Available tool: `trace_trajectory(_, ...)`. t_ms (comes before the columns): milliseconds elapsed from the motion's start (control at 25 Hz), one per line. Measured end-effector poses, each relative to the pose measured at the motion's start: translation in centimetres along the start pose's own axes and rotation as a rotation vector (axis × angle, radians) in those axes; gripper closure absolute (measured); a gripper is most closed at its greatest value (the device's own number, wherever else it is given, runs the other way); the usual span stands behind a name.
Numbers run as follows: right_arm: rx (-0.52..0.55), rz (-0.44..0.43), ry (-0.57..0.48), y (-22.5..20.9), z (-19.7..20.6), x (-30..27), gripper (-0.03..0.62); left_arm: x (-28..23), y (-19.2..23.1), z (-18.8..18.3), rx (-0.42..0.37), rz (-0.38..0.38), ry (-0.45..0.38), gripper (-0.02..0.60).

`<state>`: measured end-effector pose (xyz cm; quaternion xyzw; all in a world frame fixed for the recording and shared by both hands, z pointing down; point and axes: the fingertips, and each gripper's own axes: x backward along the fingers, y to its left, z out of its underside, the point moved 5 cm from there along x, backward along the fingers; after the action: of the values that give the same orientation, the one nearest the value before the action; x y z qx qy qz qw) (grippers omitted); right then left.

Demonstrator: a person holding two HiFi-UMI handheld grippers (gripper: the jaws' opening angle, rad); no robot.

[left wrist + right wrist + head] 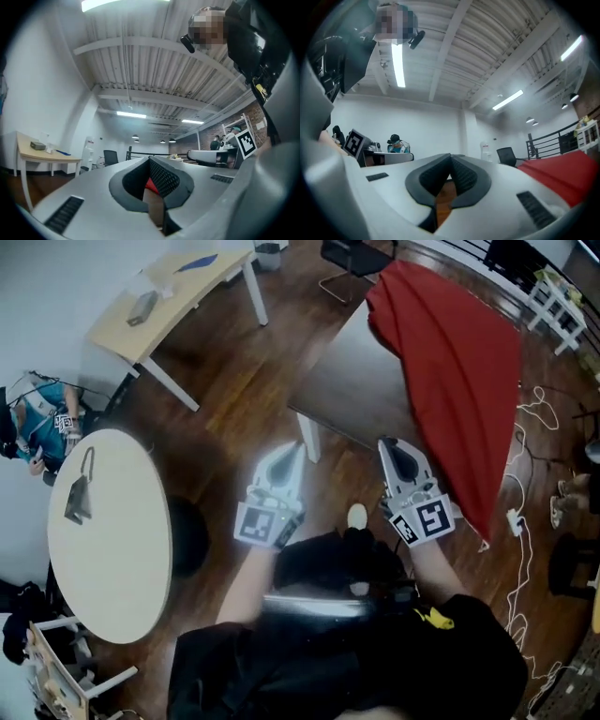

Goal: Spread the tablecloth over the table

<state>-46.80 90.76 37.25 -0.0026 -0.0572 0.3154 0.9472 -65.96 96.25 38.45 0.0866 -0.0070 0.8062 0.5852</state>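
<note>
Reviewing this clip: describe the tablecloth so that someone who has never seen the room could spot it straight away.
Find the dark rectangular table at the top middle of the head view. The tablecloth lies bunched along its right side and hangs off the near corner, leaving most of the top bare. It is the only bright red thing in sight, unlike the round white table and the pale wooden table to the left.

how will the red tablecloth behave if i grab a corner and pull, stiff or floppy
Probably floppy: the red tablecloth lies bunched in folds and droops over the edge of the table. It looks thin, so it is likely light for its size. Pulled by one corner, it may slide across the smooth top in a bunch.
</note>
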Motion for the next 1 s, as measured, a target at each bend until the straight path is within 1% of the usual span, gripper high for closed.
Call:
trace_trajectory(80,0.008,0.043,-0.016,-4.2,0.0,0.0,0.591,-5.2,-1.2,1.2,-0.011,0.046,0.011,0.581)
trace_trajectory(200,0.015,0.09,-0.023,-9.9,-0.2,-0.3,0.591,-11.9,-2.4,2.2,-0.007,0.092,0.005,0.58)
trace_trajectory(320,0.015,0.139,-0.019,-14.7,-0.5,-0.6,0.591,-17.0,-2.6,2.9,-0.002,0.128,0.02,0.58)
trace_trajectory(400,0.021,0.181,-0.01,-17.5,-0.5,-0.2,0.589,-20.1,-2.8,3.7,0.008,0.15,0.037,0.58)
trace_trajectory(480,0.021,0.225,0.007,-19.9,0.1,0.2,0.589,-22.7,-3.2,4.3,0.001,0.182,0.058,0.58)
trace_trajectory(560,0.019,0.263,0.031,-21.9,0.9,-0.1,0.589,-25.0,-2.8,5.1,-0.01,0.203,0.091,0.58)
trace_trajectory(680,0.031,0.297,0.061,-23.9,1.8,-2.3,0.589,-28.0,-1.4,6.6,-0.001,0.242,0.155,0.58)
trace_trajectory(720,0.038,0.3,0.073,-24.4,2.1,-3.2,0.589,-28.9,-0.9,7.1,0.001,0.253,0.164,0.58)
trace_trajectory(800,0.046,0.298,0.103,-25.4,3.0,-5.5,0.589,-30.9,0.2,8.1,-0.001,0.271,0.154,0.58)
trace_trajectory(880,0.051,0.297,0.154,-26.4,4.6,-8.3,0.589,-32.7,1.5,9.0,-0.006,0.285,0.169,0.58)
trace_trajectory(1000,0.03,0.317,0.254,-27.6,7.4,-13.7,0.589,-34.8,4.0,10.3,-0.001,0.316,0.205,0.58)
